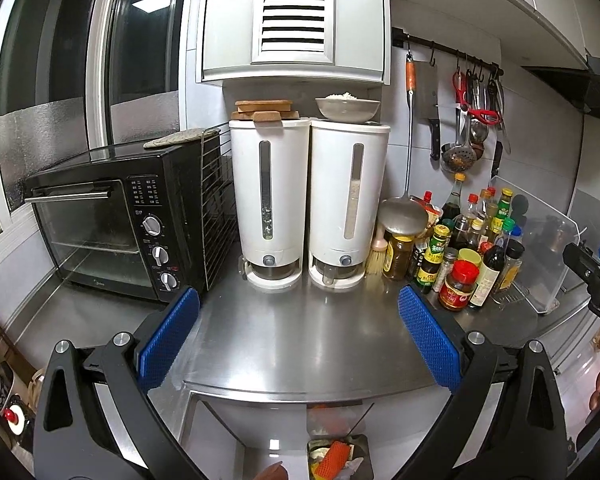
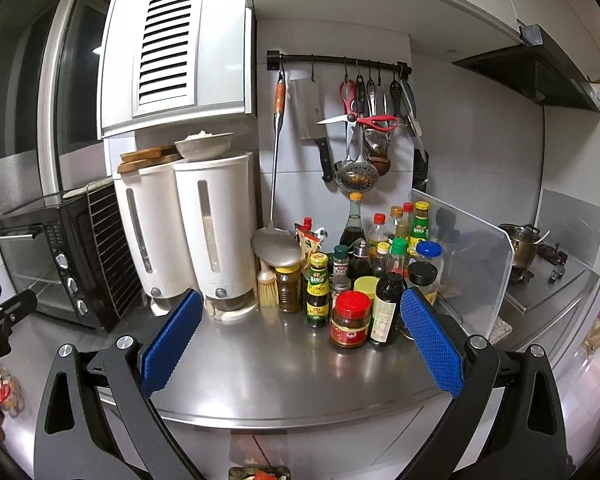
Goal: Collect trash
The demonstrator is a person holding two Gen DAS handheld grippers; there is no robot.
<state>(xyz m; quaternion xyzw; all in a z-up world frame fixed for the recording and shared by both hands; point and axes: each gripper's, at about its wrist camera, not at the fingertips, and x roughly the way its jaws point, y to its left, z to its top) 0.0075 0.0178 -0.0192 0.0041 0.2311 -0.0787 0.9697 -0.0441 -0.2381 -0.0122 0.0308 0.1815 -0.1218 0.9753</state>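
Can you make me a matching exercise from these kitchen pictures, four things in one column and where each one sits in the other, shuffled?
Things:
1. bowl of rice
2. red scissors
3. toaster oven
4. steel pot

Places:
A. on the stove, behind the clear splash guard
B. on top of a white dispenser
C. on the counter, left of the dispensers
D. hanging from the wall rail

Pairs: 1-B, 2-D, 3-C, 4-A

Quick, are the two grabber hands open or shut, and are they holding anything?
Left gripper: open, holding nothing.
Right gripper: open, holding nothing.
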